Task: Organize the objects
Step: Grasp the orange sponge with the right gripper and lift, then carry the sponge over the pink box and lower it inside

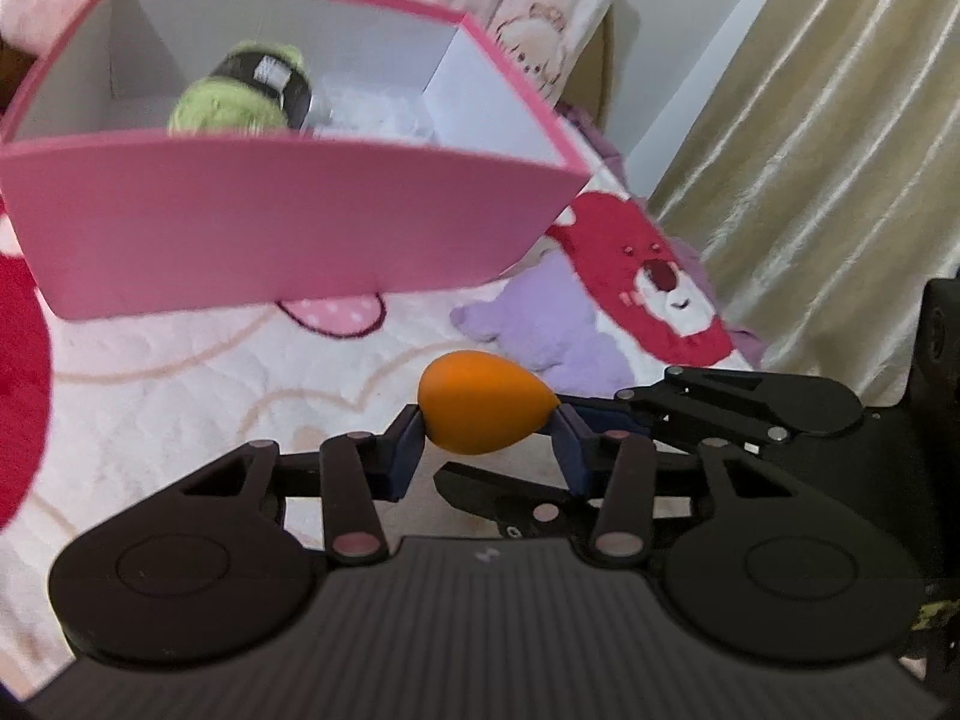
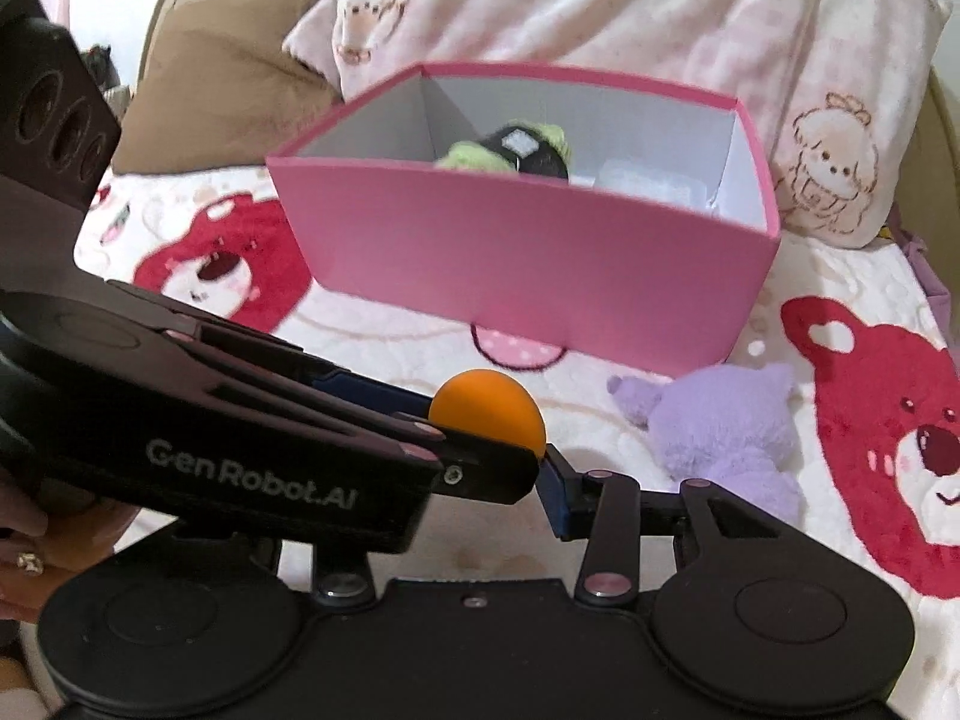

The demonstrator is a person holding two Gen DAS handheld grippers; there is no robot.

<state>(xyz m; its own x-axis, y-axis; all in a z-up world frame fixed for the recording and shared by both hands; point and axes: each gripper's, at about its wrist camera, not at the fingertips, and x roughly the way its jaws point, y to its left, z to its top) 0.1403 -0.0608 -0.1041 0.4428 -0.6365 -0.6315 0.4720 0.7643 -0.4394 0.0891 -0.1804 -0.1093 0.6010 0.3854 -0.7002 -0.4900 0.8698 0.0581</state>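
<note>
An orange egg-shaped sponge [image 1: 480, 408] hangs above the bed, and my left gripper [image 1: 489, 423] is shut on it, a blue pad pressing each side. In the right wrist view the same orange sponge [image 2: 489, 414] shows above the left tool's black housing [image 2: 270, 438], which crosses the picture. My right gripper [image 2: 486, 471] also closes on the sponge. Its right pad [image 2: 549, 486] touches the lower edge; its left finger is hidden. A pink open box [image 1: 270, 222] [image 2: 510, 252] stands just beyond, holding a green and black soft item [image 1: 240, 96] [image 2: 510, 153].
A purple plush toy [image 1: 552, 324] [image 2: 720, 426] lies on the white blanket with red bear prints [image 2: 888, 438], right of the box. A white item [image 1: 384, 108] sits in the box. Curtains [image 1: 810, 150] hang at right; a pillow [image 2: 660, 18] lies behind. A hand [image 2: 24, 552] holds the left tool.
</note>
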